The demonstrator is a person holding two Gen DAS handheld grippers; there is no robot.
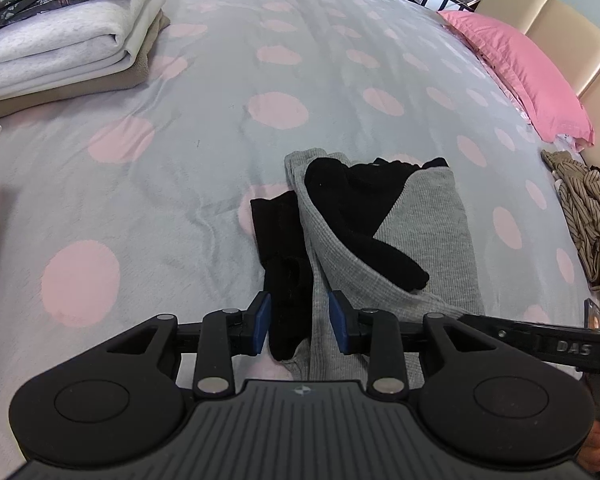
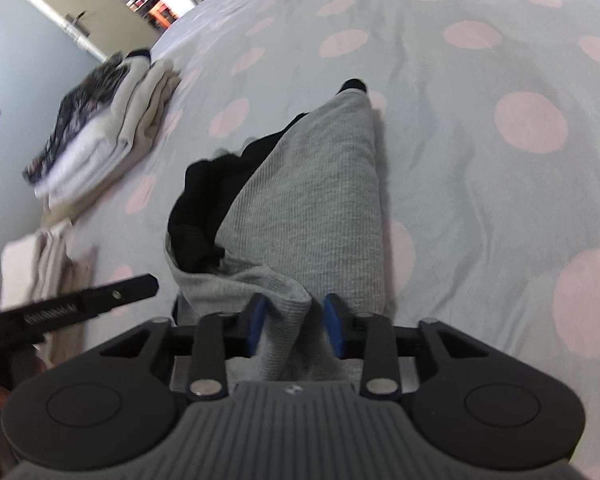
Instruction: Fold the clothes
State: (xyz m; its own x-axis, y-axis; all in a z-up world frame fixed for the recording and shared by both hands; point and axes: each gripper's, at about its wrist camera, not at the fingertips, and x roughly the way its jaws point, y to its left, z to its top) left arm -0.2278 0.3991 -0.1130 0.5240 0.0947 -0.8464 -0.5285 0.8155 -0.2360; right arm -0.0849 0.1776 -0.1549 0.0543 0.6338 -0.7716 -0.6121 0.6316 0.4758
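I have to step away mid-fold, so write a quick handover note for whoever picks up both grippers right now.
Left gripper: jaws around the near end of the grey and black garment, a black sleeve and grey fabric between the pads; I cannot tell if they pinch.
Right gripper: a bunched grey fold sits between its pads; grip not clear either.
The garment lies partly folded mid-bed on the dotted bedspread.
Done: a folded stack sits at the far left.
Left: finish this fold, stack it, then take the striped garment near the pink pillow.
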